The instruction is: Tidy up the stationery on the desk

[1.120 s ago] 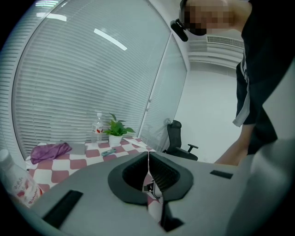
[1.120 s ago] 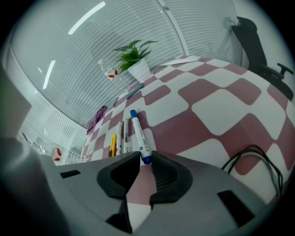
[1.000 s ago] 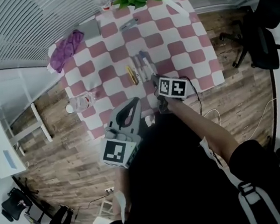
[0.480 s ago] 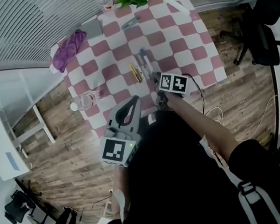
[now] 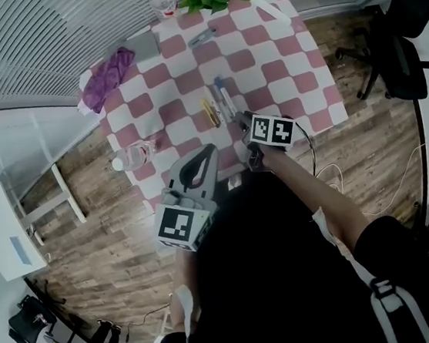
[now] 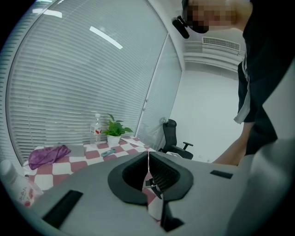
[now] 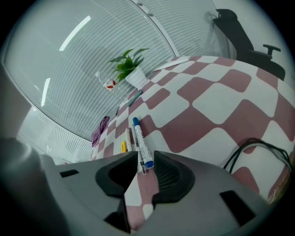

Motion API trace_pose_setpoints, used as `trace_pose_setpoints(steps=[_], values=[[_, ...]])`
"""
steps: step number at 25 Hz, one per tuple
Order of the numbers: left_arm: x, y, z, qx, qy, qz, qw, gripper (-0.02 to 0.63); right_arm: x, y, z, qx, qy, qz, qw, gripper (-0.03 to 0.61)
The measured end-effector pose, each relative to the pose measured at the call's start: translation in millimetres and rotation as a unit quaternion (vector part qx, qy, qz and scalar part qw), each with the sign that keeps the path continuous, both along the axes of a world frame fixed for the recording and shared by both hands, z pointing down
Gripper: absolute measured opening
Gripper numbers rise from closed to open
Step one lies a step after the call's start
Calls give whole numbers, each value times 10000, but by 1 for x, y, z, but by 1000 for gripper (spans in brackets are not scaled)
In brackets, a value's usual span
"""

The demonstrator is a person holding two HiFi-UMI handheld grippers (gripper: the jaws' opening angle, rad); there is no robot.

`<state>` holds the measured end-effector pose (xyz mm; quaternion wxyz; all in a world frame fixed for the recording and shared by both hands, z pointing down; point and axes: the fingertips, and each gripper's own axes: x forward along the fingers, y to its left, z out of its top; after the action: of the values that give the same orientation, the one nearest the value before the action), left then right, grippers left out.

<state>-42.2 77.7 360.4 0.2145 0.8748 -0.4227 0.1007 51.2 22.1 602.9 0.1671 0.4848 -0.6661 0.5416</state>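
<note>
Stationery first: the blue-capped marker (image 7: 139,138) lies flat on the checked tablecloth (image 7: 216,106), and its near cap sits between the tips of your right gripper (image 7: 144,159). Those jaws stand apart and have just been opening, so the pads are not pressing on the marker. A white pen (image 7: 127,138) and a yellow pen (image 7: 123,147) lie just beside it on its left.

To the marker's right the cloth is bare, up to a black cable (image 7: 251,147) looping near your right gripper. In the head view the table's near edge (image 5: 201,188) runs close below both grippers.

The marker's long axis runs straight away from your right gripper toward the far side of the table, and the other pens lie roughly parallel to it.

Your left gripper (image 6: 148,154) has its jaws pressed together with nothing between them.
</note>
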Motion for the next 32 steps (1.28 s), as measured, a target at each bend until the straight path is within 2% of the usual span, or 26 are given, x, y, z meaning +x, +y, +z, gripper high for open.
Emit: trace_pose_setpoints(steps=[2,8,14,20,25,29,32], values=[[-3,-3,6,-100,-54,-4,9999,34,1,-1,-8,100,14,-60,9999,115],[-1,-23,17,-22,27,106,9999,34,8,-6,-34,497,-99,-277,9983,31],[3,-61,28,-5,-40,158,9999,34,15,-11,-67,845,-519,-436,9941,21],[7,-107,53,-36,-323,230,9992,34,18,-15,-108,1559,-802,-1237,9767,21],[2,-149,79,-125,-666,215,9975,34,20,-15,-131,1925,-861,-1576,9647,20],[0,-183,101,-152,-1018,302,9942,35,29,-12,-128,1957,-764,-1683,9631,20],[2,-206,115,-192,-1090,344,9933,37,43,-10,-119,1864,-690,-1609,9667,20]])
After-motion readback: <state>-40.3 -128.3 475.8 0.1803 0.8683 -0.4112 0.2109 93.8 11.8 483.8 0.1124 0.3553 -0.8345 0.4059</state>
